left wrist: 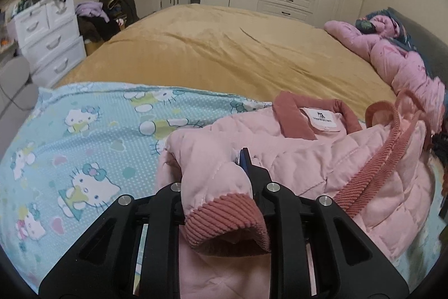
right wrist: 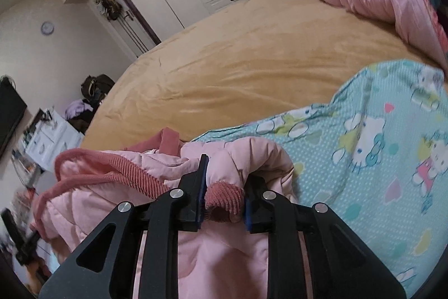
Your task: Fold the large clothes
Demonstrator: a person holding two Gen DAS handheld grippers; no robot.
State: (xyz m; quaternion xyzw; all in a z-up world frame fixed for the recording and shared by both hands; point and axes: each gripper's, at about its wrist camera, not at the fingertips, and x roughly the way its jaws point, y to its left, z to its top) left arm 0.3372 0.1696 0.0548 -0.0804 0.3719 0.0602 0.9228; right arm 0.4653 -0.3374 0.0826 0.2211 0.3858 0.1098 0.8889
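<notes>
Pink jacket cuffs in both nearly-closed tongs

A: What sits between the left gripper fingers?
B: A pink quilted jacket sleeve; its ribbed rose cuff bulges back over the jaws, pinched tight.
A: And beyond the tips?
B: The collar with a white label, ahead and rightward, lying on a cartoon-cat blanket.
</notes>
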